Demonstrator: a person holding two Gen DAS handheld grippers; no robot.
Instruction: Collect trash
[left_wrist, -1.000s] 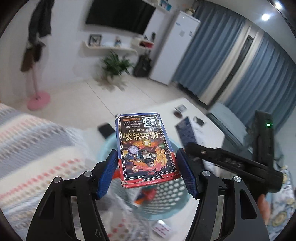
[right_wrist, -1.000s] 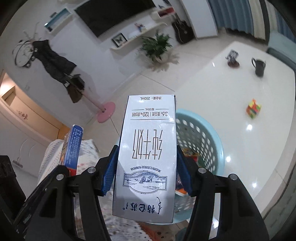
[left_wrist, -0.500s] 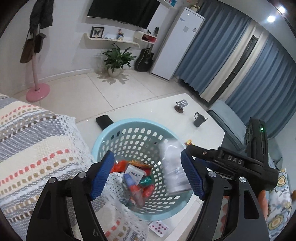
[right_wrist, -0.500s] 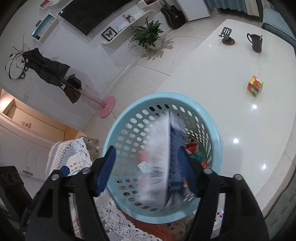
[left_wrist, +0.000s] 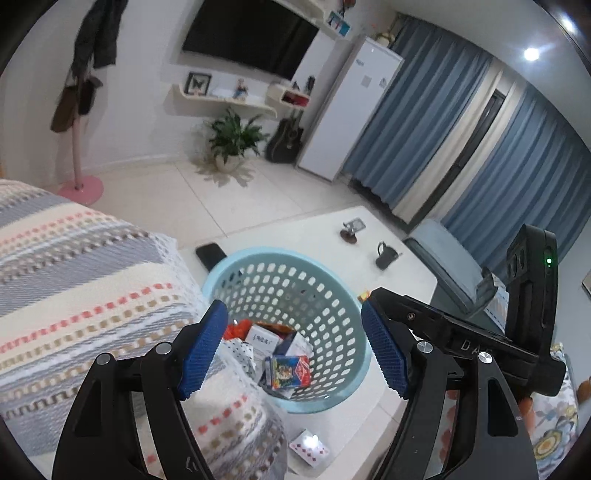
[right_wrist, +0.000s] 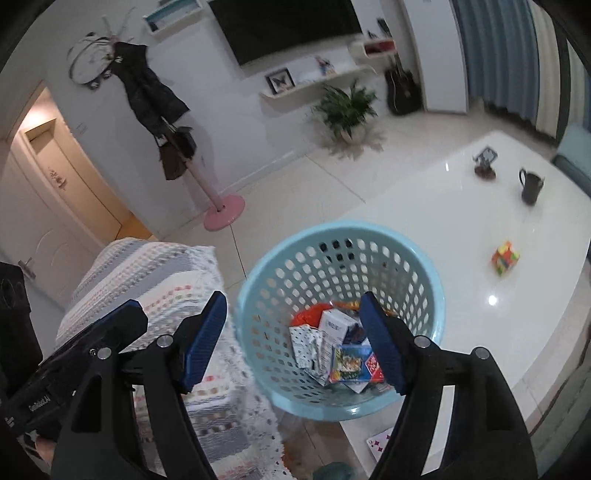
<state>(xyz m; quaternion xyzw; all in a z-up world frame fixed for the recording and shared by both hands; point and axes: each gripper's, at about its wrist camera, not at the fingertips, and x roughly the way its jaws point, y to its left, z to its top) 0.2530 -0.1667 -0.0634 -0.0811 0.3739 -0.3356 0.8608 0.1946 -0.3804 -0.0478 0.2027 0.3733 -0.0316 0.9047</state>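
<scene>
1. On the white counter (right_wrist: 443, 236) stands a light-blue perforated plastic basket (left_wrist: 332, 295), round, its wall pierced with rows of oval holes; it sits at the counter's near edge, just beside a striped knitted blanket (left_wrist: 74, 280).
2. Inside the basket lies the trash: a blue-and-red playing-card box (right_wrist: 352, 363) with a colourful picture on its face, a white carton (right_wrist: 334, 323) with small dark print too fine to read, a polka-dot wrapper (right_wrist: 304, 343) and an orange-red wrapper (right_wrist: 312, 314).
3. The left gripper (left_wrist: 293, 350) hovers over the basket; its blue-padded fingers (left_wrist: 201, 350) stand well apart with nothing between them.
4. The right gripper (right_wrist: 295, 339) also hangs above the basket; its fingers (right_wrist: 380, 343) are spreading and hold nothing.
5. The right gripper's black body, seen from the left camera, bears the letters "DAS", partly cut off; the left gripper's body, seen from the right camera, carries a small white label that is hard to read.
6. A playing card (left_wrist: 309, 446) with red diamonds lies on the counter in front of the basket.
7. Farther along the counter are a dark mug (right_wrist: 531, 186), a multicoloured puzzle cube (right_wrist: 505, 257) and a black phone (left_wrist: 210, 254) just behind the basket.
</scene>
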